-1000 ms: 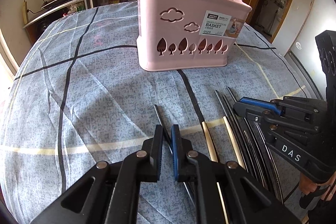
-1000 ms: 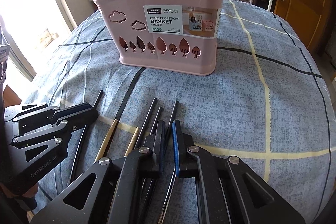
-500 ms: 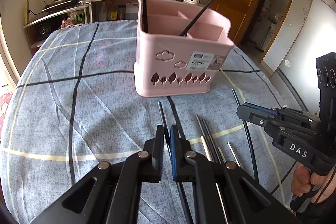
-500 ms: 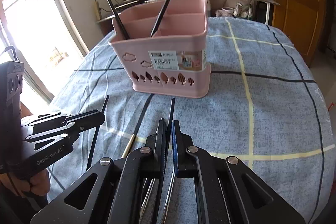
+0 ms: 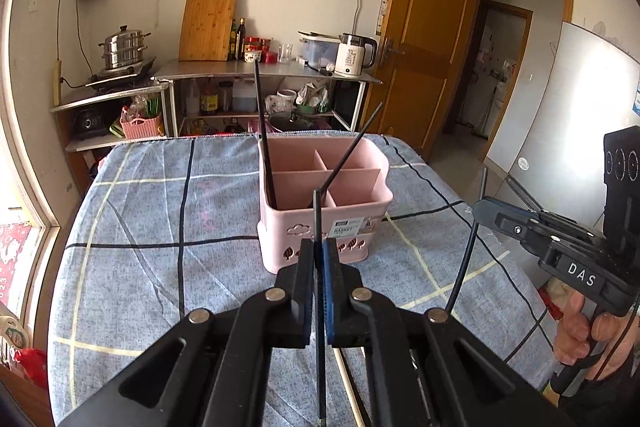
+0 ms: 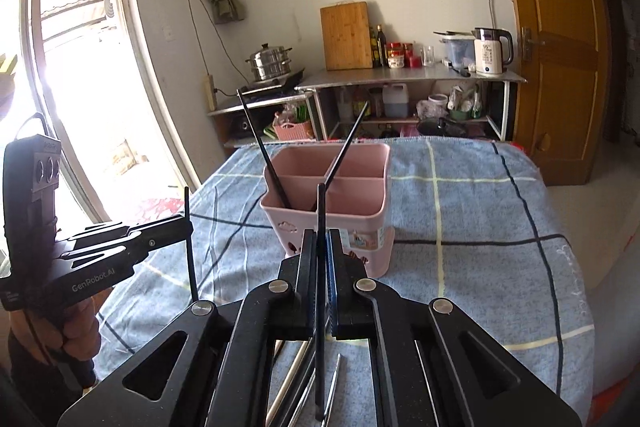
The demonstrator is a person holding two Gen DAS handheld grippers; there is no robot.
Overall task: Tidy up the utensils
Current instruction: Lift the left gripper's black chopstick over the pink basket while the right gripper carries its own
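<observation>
Chopsticks: one black chopstick [image 5: 319,291] pinched in left gripper [image 5: 319,259], a second black chopstick [image 6: 320,267] pinched in right gripper [image 6: 321,251].

Left gripper, own wrist view:
- Jaws pressed together on the thin black stick; only the stick's width between the pads.
- Stick nearly upright, tip at 12 o'clock above the jaws, tail running toward 6 o'clock between the gripper links.
- Held clear of the tablecloth [image 5: 160,219]; pink basket [image 5: 324,211] directly behind the tip at 12 o'clock.

Right gripper, own wrist view:
- Jaws closed on the second stick in the same manner, no visible gap beyond the stick.
- Stick upright, tip at 12 o'clock in front of the basket's near wall.
- Seen also in the left wrist view at 3 o'clock, stick crossing its jaw tips and hanging down toward 7 o'clock; hand [image 5: 584,331] wrapped on the handle below.

Cross-check from the right wrist view: left gripper at 9 o'clock, stick standing vertical through its jaw tips, well above the cloth.

Pink basket:
- Standing on the blue checked tablecloth, divided into compartments.
- Two black chopsticks [image 5: 264,131] already inside, leaning in the front compartment: one tilted toward 11 o'clock, one toward 1 o'clock.

Remaining chopsticks [image 6: 296,379]:
- Metal and dark ones lying flat on the cloth at 6 o'clock, partly hidden under the right gripper's links.
</observation>
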